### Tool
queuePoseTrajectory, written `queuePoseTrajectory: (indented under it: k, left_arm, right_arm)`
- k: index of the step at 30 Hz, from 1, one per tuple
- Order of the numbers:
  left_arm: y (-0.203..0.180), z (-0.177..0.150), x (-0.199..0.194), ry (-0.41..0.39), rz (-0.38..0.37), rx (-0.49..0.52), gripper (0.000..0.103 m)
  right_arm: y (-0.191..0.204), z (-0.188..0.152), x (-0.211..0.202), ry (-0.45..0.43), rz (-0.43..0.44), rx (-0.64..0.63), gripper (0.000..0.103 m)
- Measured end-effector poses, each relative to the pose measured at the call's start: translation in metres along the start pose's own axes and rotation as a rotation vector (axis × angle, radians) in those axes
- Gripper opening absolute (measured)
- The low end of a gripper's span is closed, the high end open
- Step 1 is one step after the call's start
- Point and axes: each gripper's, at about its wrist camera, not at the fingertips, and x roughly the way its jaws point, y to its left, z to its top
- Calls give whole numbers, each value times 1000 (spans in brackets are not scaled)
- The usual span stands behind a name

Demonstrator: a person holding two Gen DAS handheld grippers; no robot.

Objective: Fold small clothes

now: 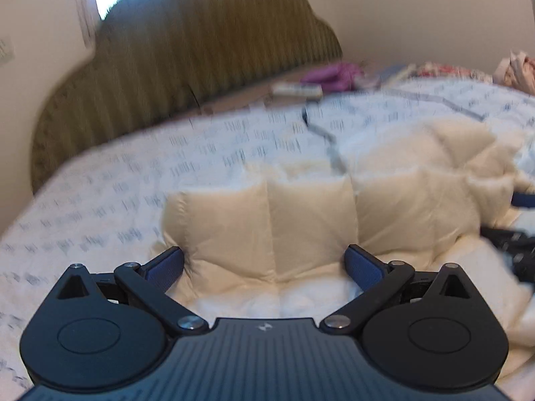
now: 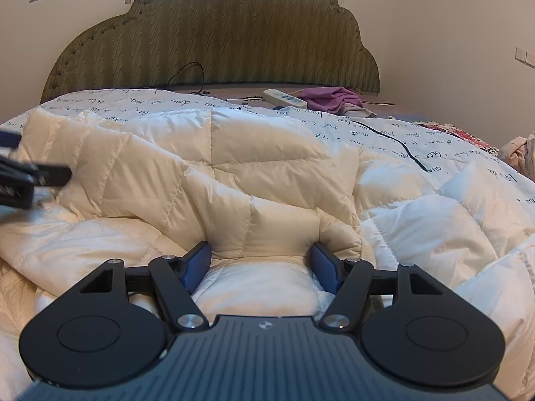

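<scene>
A cream quilted down garment point(image 1: 301, 220) lies crumpled on the bed; it also fills the middle of the right wrist view point(image 2: 234, 167). My left gripper point(image 1: 264, 260) is open, its blue pads on either side of a puffy quilted fold at the garment's left end. My right gripper point(image 2: 260, 257) is open, its pads flanking a raised fold near the garment's middle. The left gripper shows at the left edge of the right wrist view point(image 2: 30, 173); the right gripper shows dark at the right edge of the left wrist view point(image 1: 515, 244).
The bedsheet point(image 2: 367, 127), white with script print, covers the bed. An olive padded headboard point(image 2: 214, 33) stands behind. A white power strip point(image 2: 284, 97) with a black cable point(image 2: 401, 143), purple cloth point(image 2: 331, 97) and floral clothes point(image 2: 468, 137) lie at the far right.
</scene>
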Motion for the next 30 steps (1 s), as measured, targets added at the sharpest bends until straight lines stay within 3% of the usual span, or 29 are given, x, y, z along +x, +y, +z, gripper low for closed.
queuePoseTrajectory:
  k: [7, 11, 12, 14, 16, 23, 27, 30]
  left_arm:
    - [-4, -6, -7, 11, 7, 25, 103]
    - [1, -12, -36, 3, -2, 16, 103]
    - [2, -15, -45, -4, -1, 24, 103]
    - [4, -21, -59, -4, 1, 30, 103]
    - [4, -30, -75, 6, -9, 36, 103]
    - [-6, -72, -151, -46, -52, 113, 103]
    - [-11, -105, -204, -94, -135, 181, 103]
    - [-21, -130, -228, -87, -197, 247, 103]
  right_arm:
    - [2, 3, 0, 8, -4, -9, 71]
    - [-1, 10, -13, 22, 9, 2, 74]
    - [-1, 11, -22, 15, 15, 8, 77]
    - [0, 10, -41, -6, 31, 17, 93]
    - [3, 6, -62, -19, 27, 4, 98]
    - [-6, -23, -141, 0, 39, 1, 99]
    - [-10, -58, -199, 32, 67, -18, 100]
    - [-4, -85, -229, 80, 116, -71, 103]
